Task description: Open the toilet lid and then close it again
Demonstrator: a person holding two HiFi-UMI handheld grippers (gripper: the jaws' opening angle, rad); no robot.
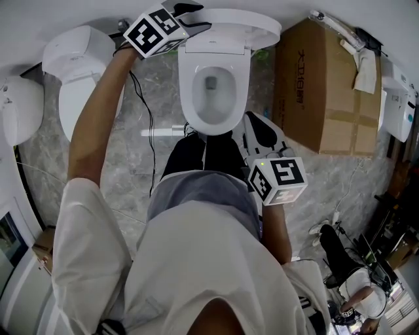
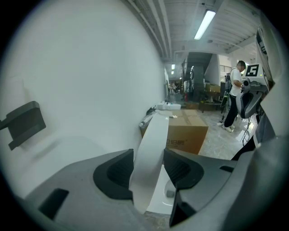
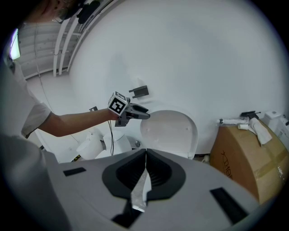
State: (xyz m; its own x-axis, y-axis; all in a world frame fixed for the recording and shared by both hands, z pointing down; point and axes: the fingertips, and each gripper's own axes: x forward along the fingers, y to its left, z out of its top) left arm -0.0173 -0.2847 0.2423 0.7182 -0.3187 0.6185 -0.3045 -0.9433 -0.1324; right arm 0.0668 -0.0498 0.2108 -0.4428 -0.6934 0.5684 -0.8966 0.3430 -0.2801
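Lid (image 1: 230, 25) up, left gripper (image 1: 192, 18) on its edge

We see the lid standing upright against the far wall (image 2: 90, 67), behind the open bowl (image 1: 209, 98). Our left gripper is clamped on the lid's upper left edge, which fills the gap between its pads. Our right gripper (image 3: 145, 157) hangs nearer, to the right of the bowl, jaws pressed together on nothing. A box (image 1: 321, 91) stands at the right.

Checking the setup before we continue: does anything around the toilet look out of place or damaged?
No damage or spill shows. The only oddity: a large cardboard box stands right beside the toilet, with a cloth and a metal fitting lying loose on top.
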